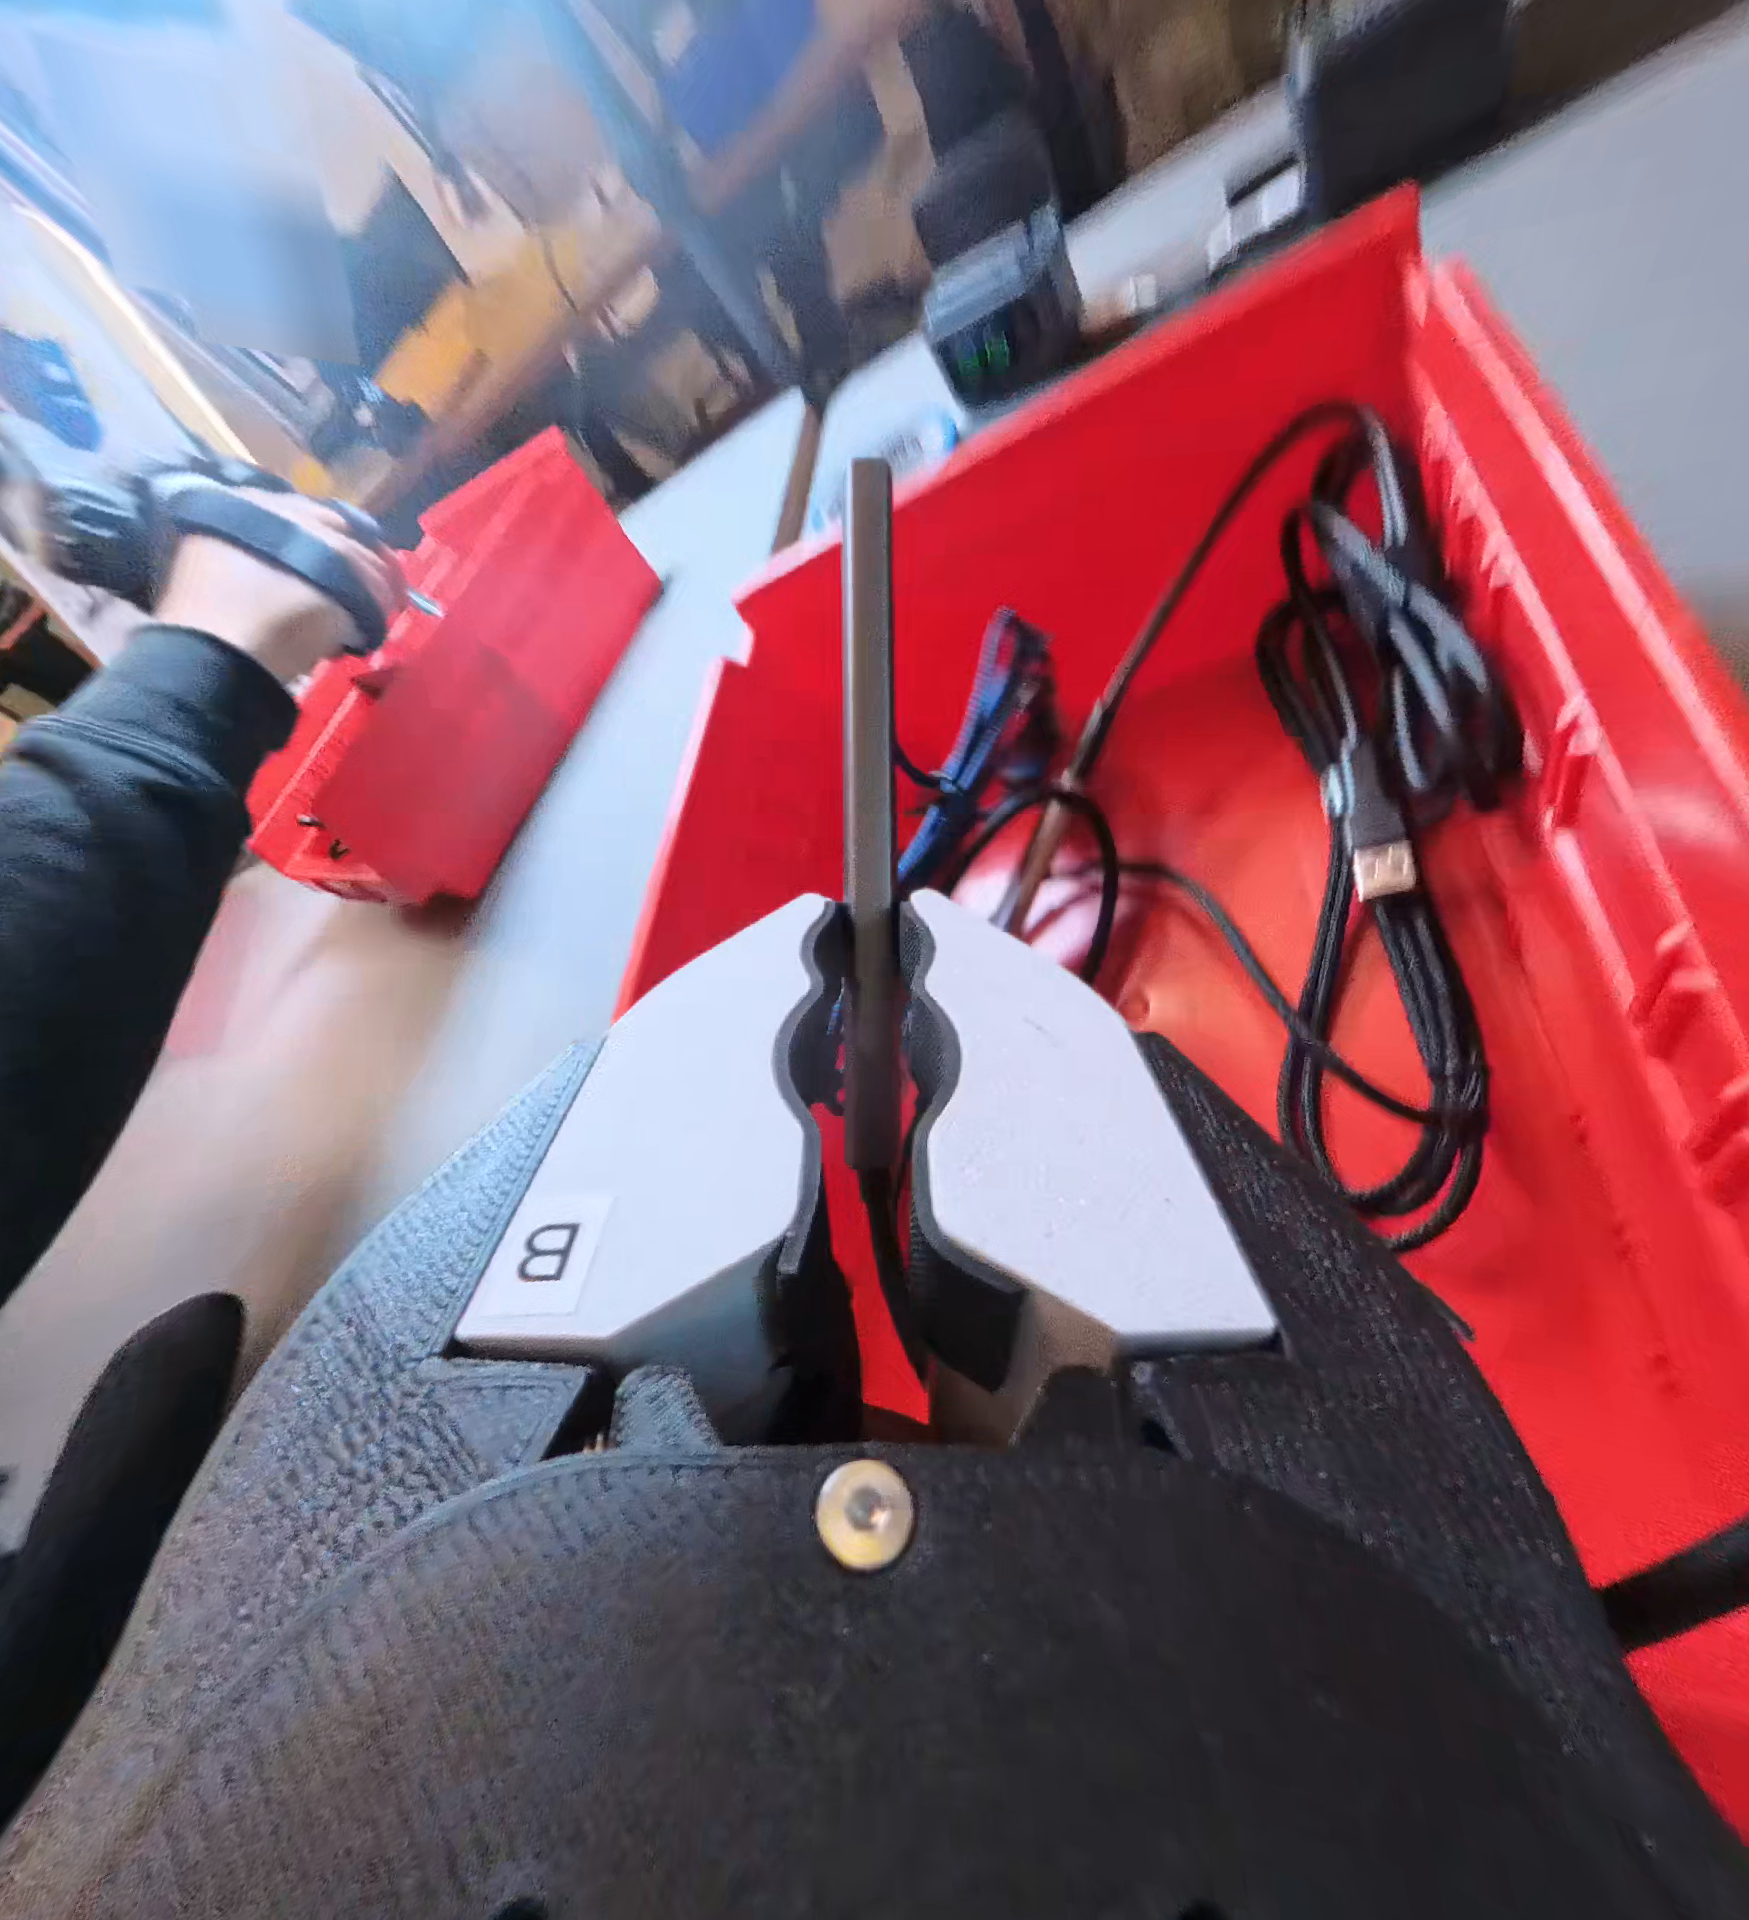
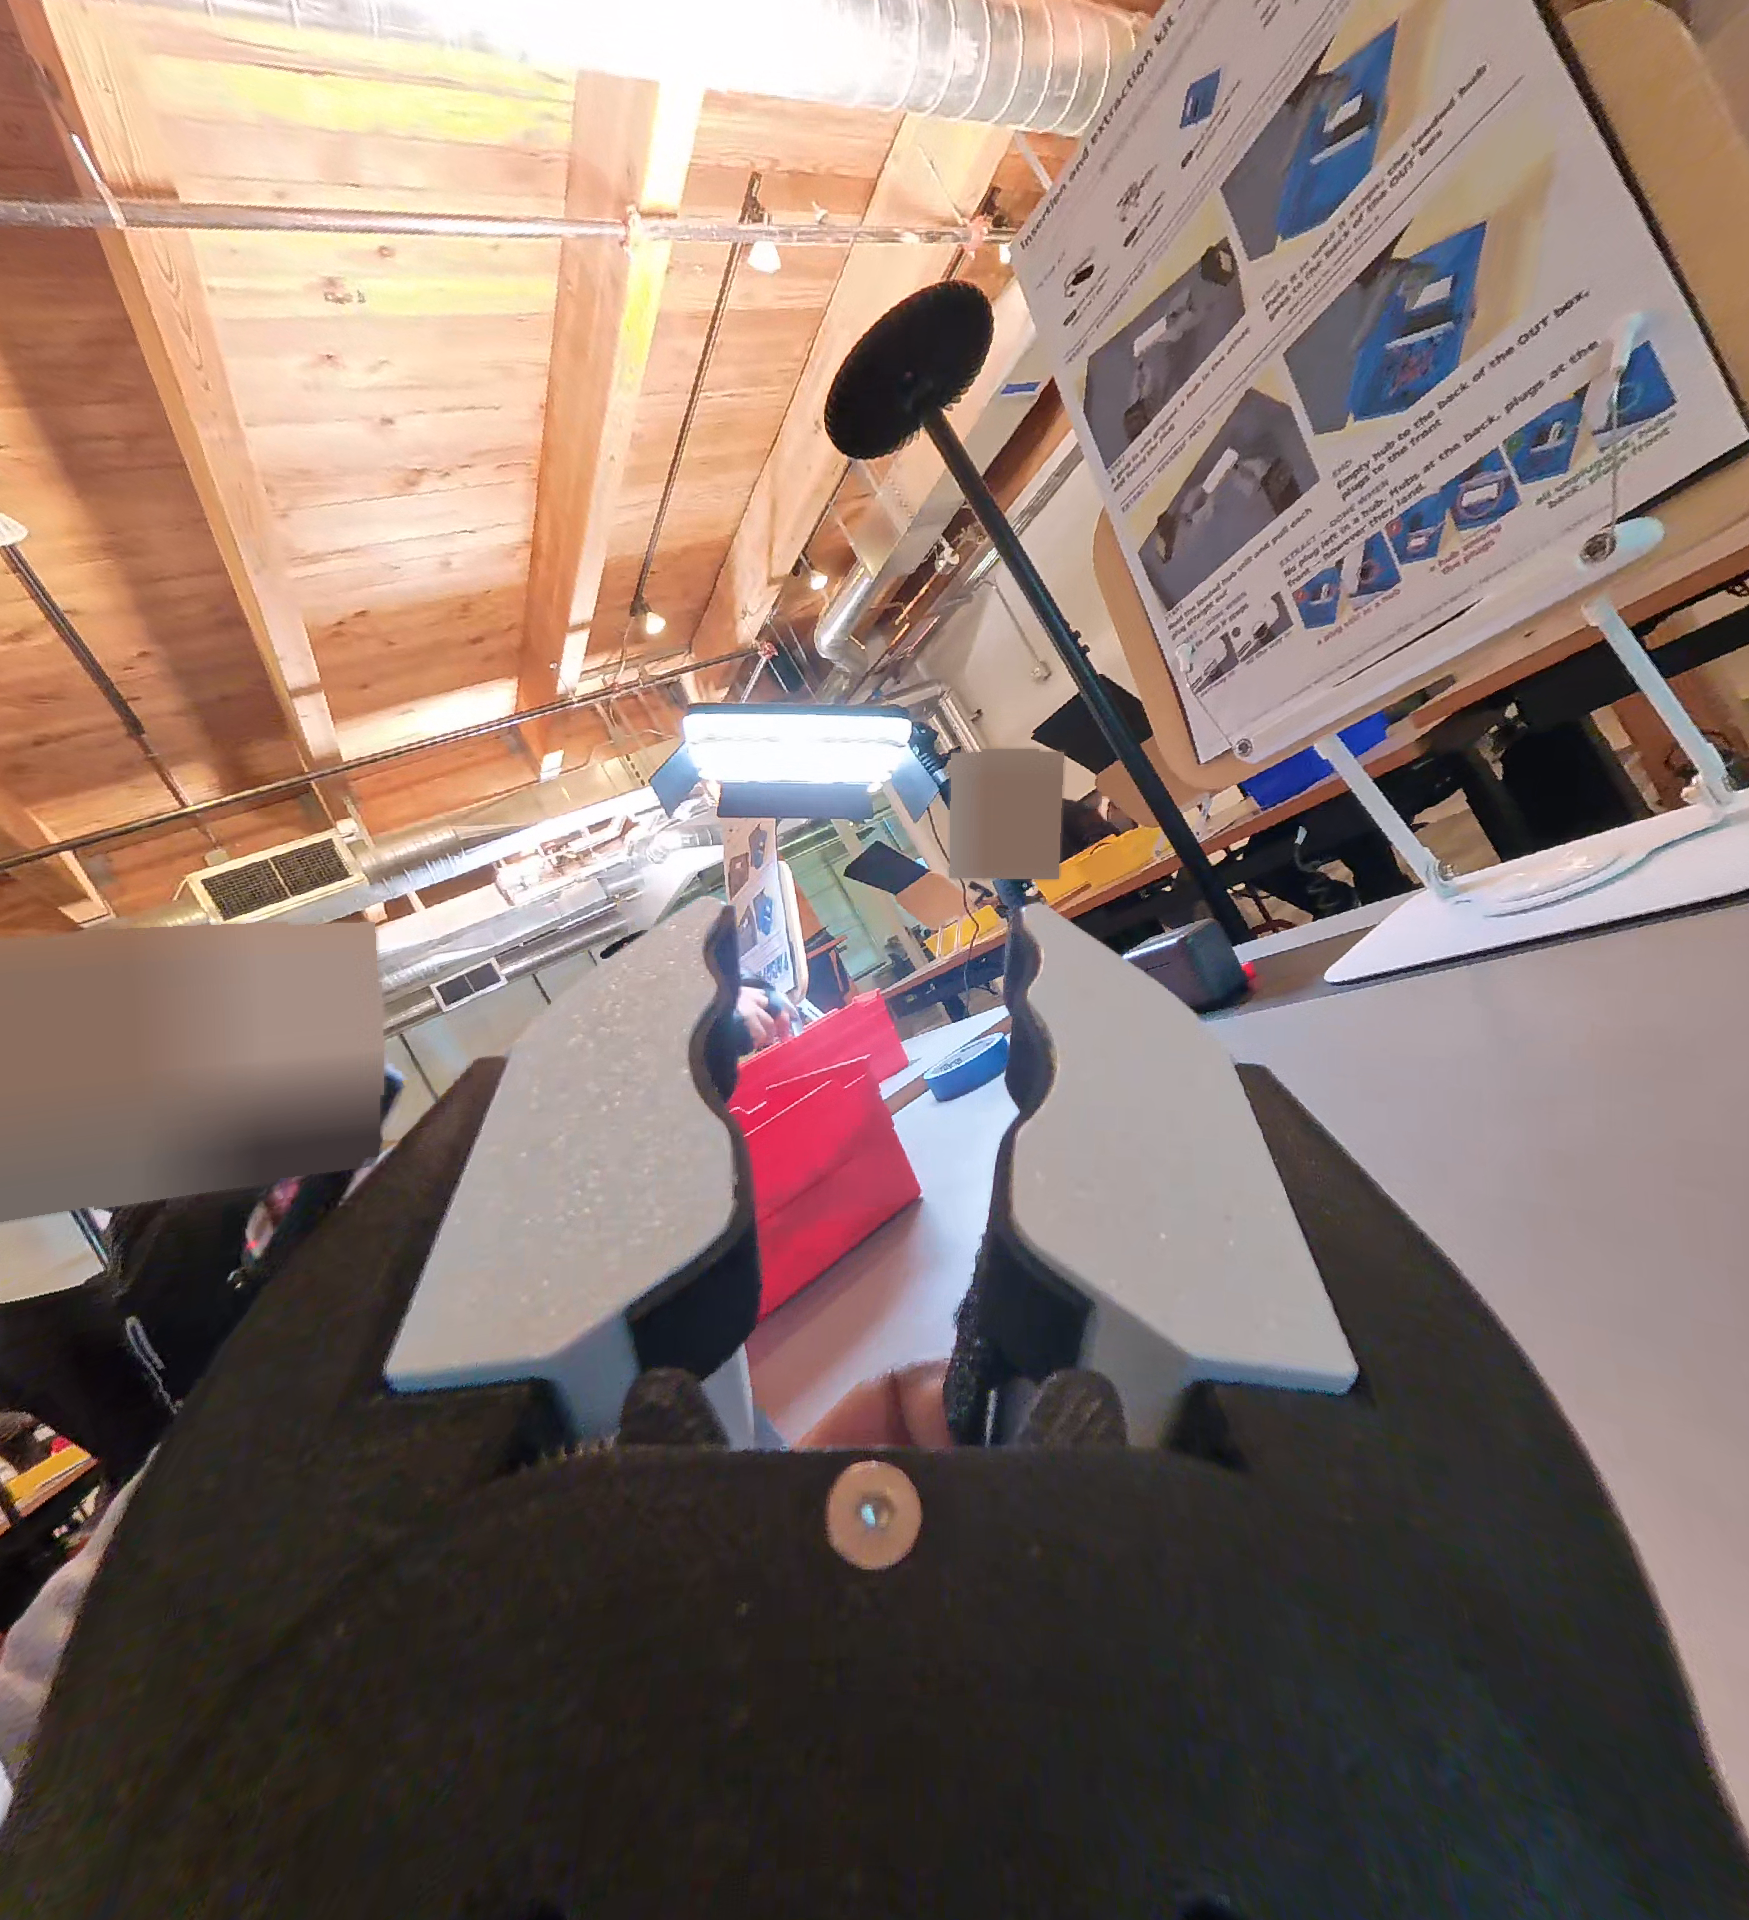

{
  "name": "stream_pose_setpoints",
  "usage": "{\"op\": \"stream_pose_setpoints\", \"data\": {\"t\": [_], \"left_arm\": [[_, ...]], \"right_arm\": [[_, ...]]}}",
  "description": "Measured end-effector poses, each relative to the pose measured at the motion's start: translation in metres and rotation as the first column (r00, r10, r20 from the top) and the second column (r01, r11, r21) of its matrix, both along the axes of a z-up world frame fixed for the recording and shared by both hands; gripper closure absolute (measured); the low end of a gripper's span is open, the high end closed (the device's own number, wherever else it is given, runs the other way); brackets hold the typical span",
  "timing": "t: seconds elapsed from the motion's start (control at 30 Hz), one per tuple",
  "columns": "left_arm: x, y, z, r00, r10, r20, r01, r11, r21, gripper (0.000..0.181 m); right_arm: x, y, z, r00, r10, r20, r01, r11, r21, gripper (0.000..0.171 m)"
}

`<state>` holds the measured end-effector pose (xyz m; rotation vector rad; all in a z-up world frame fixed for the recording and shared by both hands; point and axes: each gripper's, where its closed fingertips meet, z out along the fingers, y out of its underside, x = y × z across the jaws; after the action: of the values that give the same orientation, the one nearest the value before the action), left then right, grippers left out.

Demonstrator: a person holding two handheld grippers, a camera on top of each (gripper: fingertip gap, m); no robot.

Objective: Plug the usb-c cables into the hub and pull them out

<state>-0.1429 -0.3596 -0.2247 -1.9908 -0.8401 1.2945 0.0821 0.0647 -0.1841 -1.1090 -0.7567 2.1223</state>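
The left claw (image 1: pixel 868 914) is pinching a thin dark grey hub (image 1: pixel 868 727) edge-on between its grey fingers (image 1: pixel 704 1091), the hub standing straight out past the tips with its own cable trailing back between them. It hangs over the near end of an open red bin (image 1: pixel 1213 436), whose tall side walls leave open room down the middle. Along the bin's right wall lies a bundle of black cables (image 1: pixel 1389 831) with a metal plug showing, and a blue cable (image 1: pixel 995 707) sits near the hub's far side. A second red bin (image 1: pixel 475 707) stands well apart to the left on the grey surface (image 1: pixel 579 914), beside a gloved hand (image 1: pixel 257 561). The right claw (image 2: pixel 870 956) is spread and holds nothing, tilted up toward the wooden ceiling (image 2: pixel 330 416), above clear surface, with an instruction board (image 2: pixel 1369 343) at right.
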Motion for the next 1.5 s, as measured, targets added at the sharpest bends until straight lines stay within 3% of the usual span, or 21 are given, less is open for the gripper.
{"op": "stream_pose_setpoints", "data": {"t": [0.17,0.27,0.33,0.37,0.43,0.5,0.57,0.63,0.8,0.9,1.0,1.13,1.2,1.33,1.4,1.5], "left_arm": [[0.014,-0.005,0.060,0.971,-0.070,-0.228,0.145,0.932,0.332,0.171],[0.037,0.003,0.101,0.907,-0.144,-0.395,0.339,0.805,0.486,0.171],[0.059,0.011,0.128,0.846,-0.186,-0.499,0.483,0.663,0.572,0.171],[0.072,0.018,0.141,0.812,-0.219,-0.540,0.562,0.543,0.624,0.171],[0.101,0.034,0.166,0.735,-0.279,-0.618,0.676,0.230,0.700,0.171],[0.122,0.051,0.180,0.672,-0.304,-0.675,0.707,-0.006,0.707,0.171],[0.137,0.077,0.183,0.632,-0.341,-0.696,0.705,-0.121,0.699,0.171],[0.146,0.108,0.177,0.618,-0.397,-0.679,0.677,-0.171,0.716,0.171],[0.149,0.194,0.128,0.610,-0.576,-0.544,0.544,-0.195,0.816,0.171],[0.145,0.237,0.082,0.613,-0.670,-0.418,0.458,-0.130,0.880,0.171],[0.140,0.266,0.039,0.619,-0.730,-0.291,0.395,-0.031,0.918,0.170],[0.143,0.289,-0.002,0.596,-0.784,-0.174,0.384,0.088,0.919,0.171],[0.150,0.294,-0.004,0.539,-0.828,-0.153,0.380,0.077,0.922,0.170],[0.156,0.296,-0.007,0.508,-0.849,-0.143,0.401,0.087,0.912,0.170],[0.161,0.299,-0.009,0.493,-0.858,-0.142,0.434,0.101,0.895,0.170],[0.167,0.302,-0.011,0.463,-0.876,-0.133,0.464,0.111,0.879,0.170]], "right_arm": [[0.002,0.008,0.001,0.999,-0.034,-0.006,0.033,0.999,-0.027,0.124],[0.000,0.012,-0.001,0.999,-0.043,0.008,0.043,0.998,-0.047,0.125],[-0.001,0.012,-0.002,0.999,-0.036,0.013,0.037,0.998,-0.052,0.125],[-0.002,0.009,-0.004,0.999,-0.020,0.028,0.021,0.999,-0.040,0.127],[-0.004,-0.002,-0.008,0.997,0.041,0.068,-0.041,0.999,0.009,0.132],[-0.004,-0.014,-0.009,0.994,0.083,0.073,-0.088,0.994,0.060,0.130],[-0.004,-0.024,-0.008,0.995,0.081,0.059,-0.088,0.986,0.138,0.128],[0.000,-0.033,-0.004,0.999,0.040,0.013,-0.042,0.969,0.245,0.125],[0.025,-0.049,0.017,0.963,-0.086,-0.257,0.198,0.872,0.447,0.133],[0.038,-0.058,0.023,0.946,-0.047,-0.320,0.202,0.859,0.471,0.137],[0.035,-0.068,0.015,0.960,-0.007,-0.281,0.163,0.829,0.535,0.144],[0.008,-0.103,-0.029,0.995,0.009,-0.097,0.071,0.614,0.786,0.147],[-0.006,-0.113,-0.052,0.998,-0.052,-0.023,0.045,0.467,0.883,0.146],[-0.031,-0.122,-0.077,0.985,-0.174,0.018,0.020,0.213,0.977,0.143],[-0.043,-0.125,-0.087,0.974,-0.222,0.043,-0.014,0.132,0.991,0.141],[-0.055,-0.122,-0.083,0.953,-0.303,-0.007,0.037,0.094,0.995,0.141]]}}
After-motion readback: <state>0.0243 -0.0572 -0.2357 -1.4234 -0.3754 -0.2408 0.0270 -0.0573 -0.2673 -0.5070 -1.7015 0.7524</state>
